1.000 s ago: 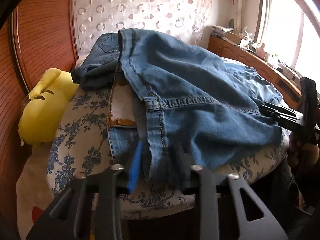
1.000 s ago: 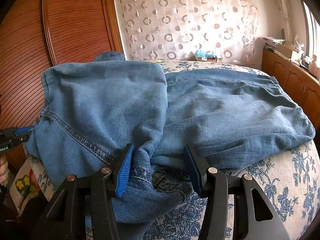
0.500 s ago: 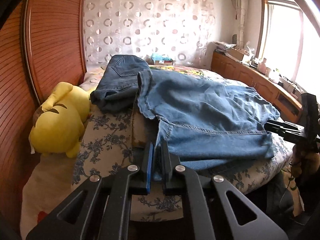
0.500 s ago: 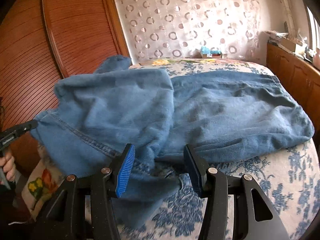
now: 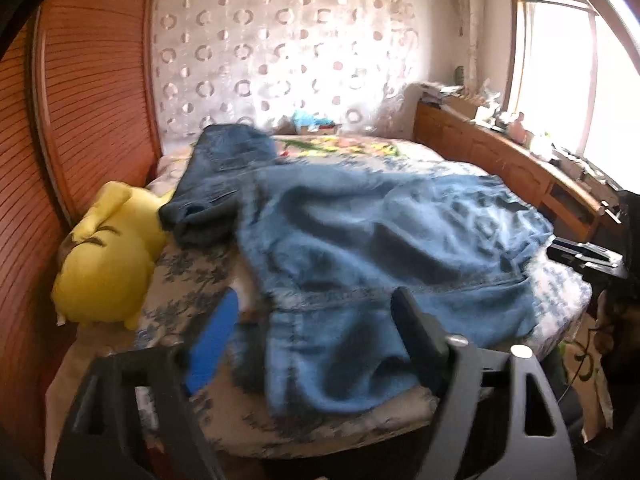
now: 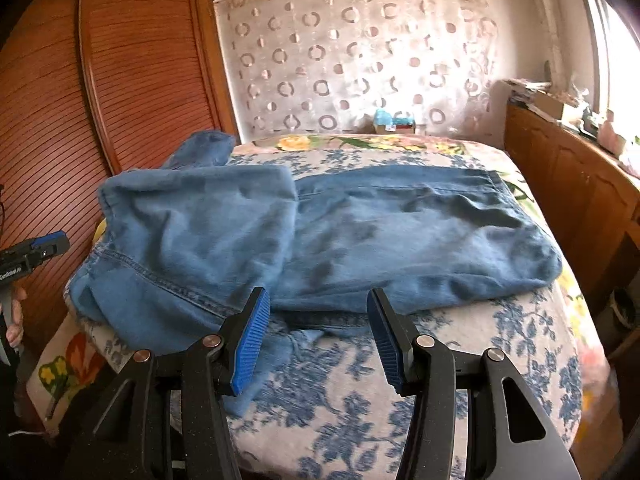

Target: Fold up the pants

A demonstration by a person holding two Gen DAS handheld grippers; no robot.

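A pair of light blue jeans [image 5: 380, 248] lies spread on the floral bed, with part of it folded over itself on the left in the right wrist view [image 6: 320, 232]. Its near edge hangs over the bed's front edge. My left gripper [image 5: 312, 336] is open and empty, with the jeans' near edge between and beyond its blue pads. My right gripper [image 6: 316, 332] is open and empty, just short of the jeans' front edge. Each gripper also shows at the side of the other's view: the right one [image 5: 584, 256] and the left one [image 6: 36, 252].
A yellow plush toy [image 5: 108, 264] lies at the bed's left edge by a wooden slatted wall [image 6: 80, 100]. A darker pair of jeans [image 5: 224, 172] lies behind the light ones. A wooden cabinet [image 6: 568, 184] with clutter runs along the right under a window.
My left gripper has opened and let go of the jeans' edge, which has dropped onto the bed. Both grippers have drawn back from the jeans; the right one stayed open.
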